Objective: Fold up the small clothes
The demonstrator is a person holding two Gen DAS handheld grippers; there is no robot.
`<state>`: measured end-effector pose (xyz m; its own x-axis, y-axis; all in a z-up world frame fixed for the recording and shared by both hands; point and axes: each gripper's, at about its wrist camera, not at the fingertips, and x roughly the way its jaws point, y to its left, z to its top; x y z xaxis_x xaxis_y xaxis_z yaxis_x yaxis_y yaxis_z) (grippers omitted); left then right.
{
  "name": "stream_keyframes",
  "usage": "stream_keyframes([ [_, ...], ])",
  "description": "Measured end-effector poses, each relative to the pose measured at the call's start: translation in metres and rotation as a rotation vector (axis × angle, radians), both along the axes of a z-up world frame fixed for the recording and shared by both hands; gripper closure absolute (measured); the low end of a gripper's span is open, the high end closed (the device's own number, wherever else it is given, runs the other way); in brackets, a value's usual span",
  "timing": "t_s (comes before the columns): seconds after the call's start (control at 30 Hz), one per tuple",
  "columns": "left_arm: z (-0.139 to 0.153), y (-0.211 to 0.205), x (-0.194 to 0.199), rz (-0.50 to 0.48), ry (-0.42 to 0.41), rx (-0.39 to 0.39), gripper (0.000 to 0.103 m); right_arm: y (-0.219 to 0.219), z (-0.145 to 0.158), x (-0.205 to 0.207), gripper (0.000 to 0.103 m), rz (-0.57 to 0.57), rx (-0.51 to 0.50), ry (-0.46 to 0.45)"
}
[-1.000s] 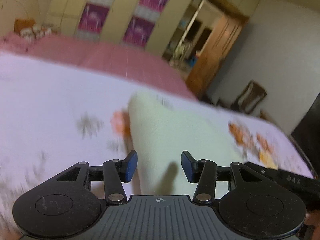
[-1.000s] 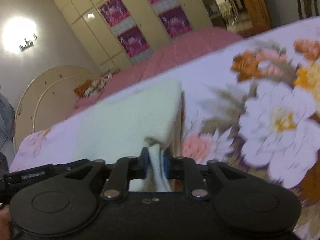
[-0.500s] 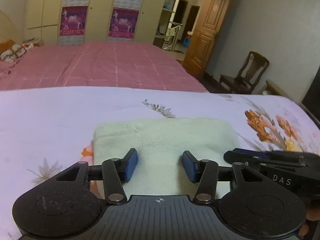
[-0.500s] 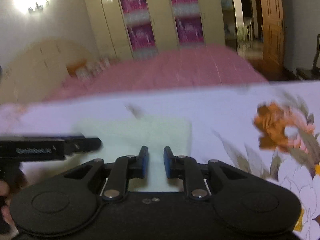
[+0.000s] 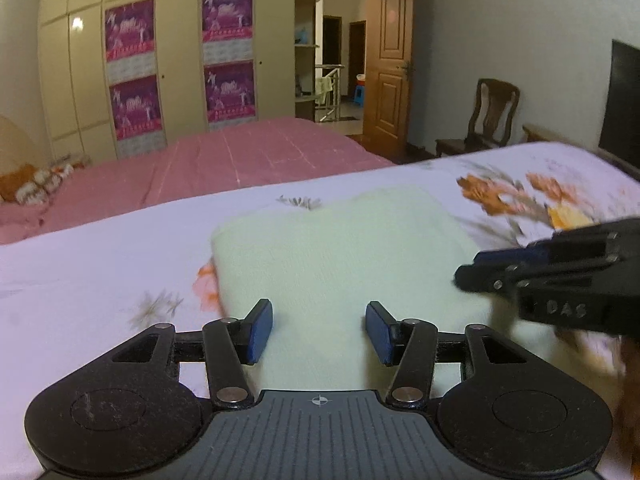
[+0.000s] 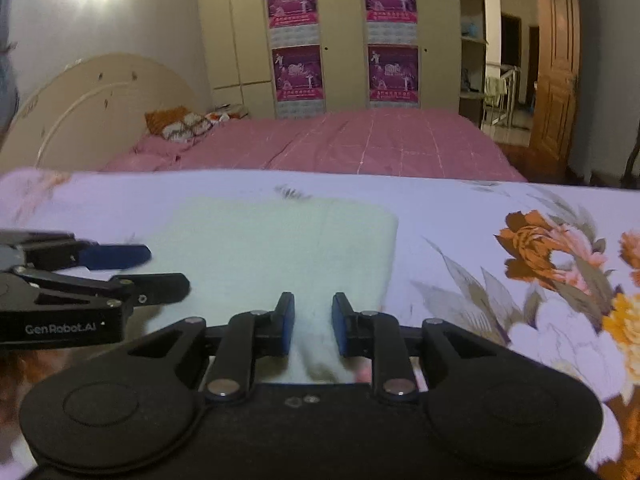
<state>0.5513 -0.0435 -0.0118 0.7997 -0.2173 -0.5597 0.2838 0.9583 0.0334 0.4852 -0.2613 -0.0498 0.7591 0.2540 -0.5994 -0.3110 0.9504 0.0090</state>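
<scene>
At frame centre, pale garment (image 5: 340, 256) flat on floral sheet (image 6: 500, 216), already folded over. Left gripper (image 5: 319, 332) half open, empty; right gripper (image 6: 313, 324) just reopened narrowly, cloth between (not pinched). Next: regrip for another fold.

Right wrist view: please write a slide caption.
Right gripper open over a folded pale-green cloth on a floral bedsheet.

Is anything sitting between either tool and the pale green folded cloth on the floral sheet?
Nothing visible does. The pale green folded knit cloth lies directly ahead of the left tool and the right tool, on the floral bedsheet.
</scene>
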Motion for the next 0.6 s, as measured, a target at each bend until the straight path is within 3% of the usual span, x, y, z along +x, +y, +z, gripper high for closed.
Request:
stream_keyframes([
  [0.2, -0.001, 0.005, -0.052, -0.008, 0.011, 0.041, 0.051, -0.002, 0.006, -0.047, 0.077, 0.012, -0.052, -0.011],
  [0.33, -0.009, 0.016, -0.09, -0.012, 0.044, 0.006, 0.051, -0.014, 0.004, -0.084, 0.078, -0.006, -0.043, 0.015],
  [0.43, -0.015, 0.023, -0.105, -0.002, 0.064, -0.02, 0.052, -0.025, -0.002, -0.103, 0.075, -0.015, 0.023, 0.072],
  [0.5, -0.014, 0.025, -0.106, 0.01, 0.079, -0.037, 0.051, -0.027, -0.008, -0.112, 0.078, -0.014, 0.042, 0.086],
  [0.57, -0.01, 0.025, -0.107, 0.012, 0.078, -0.033, 0.051, -0.027, -0.004, -0.116, 0.091, -0.009, 0.055, 0.078],
  [0.6, -0.01, 0.023, -0.109, 0.007, 0.077, -0.009, 0.051, -0.028, -0.001, -0.116, 0.092, -0.01, 0.067, 0.078],
])
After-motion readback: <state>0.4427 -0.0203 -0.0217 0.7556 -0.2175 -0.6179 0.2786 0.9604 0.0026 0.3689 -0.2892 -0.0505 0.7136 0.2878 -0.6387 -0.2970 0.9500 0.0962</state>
